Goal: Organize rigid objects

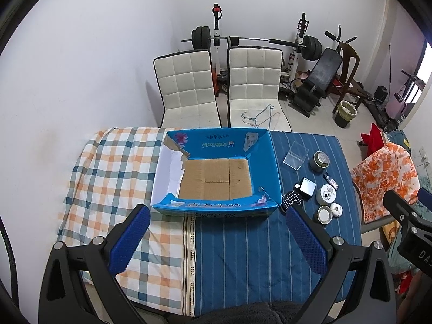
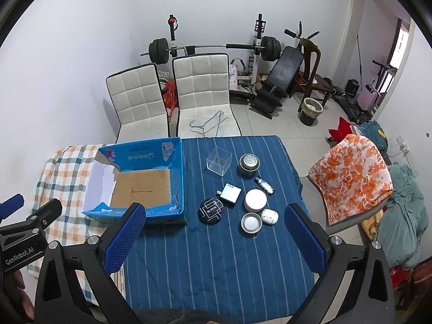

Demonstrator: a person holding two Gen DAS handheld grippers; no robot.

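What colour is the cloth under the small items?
Dark blue with thin pale stripes; the right wrist view shows it best.

White walls, tiled floor [image 2: 272, 127], two white chairs [image 2: 202, 86], weight bench [image 2: 283, 73].

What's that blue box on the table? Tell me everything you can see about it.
The blue box is an open, shallow cardboard carton with no lid. Its walls are glossy blue with pink flower prints and white lettering; one side wall is white inside, with a torn edge. The bare brown floor shows flap seams, and nothing lies in it. It sits flat on the table, across the seam between the checked cloth and the striped blue cloth. Nothing visibly touches it except the cloths.
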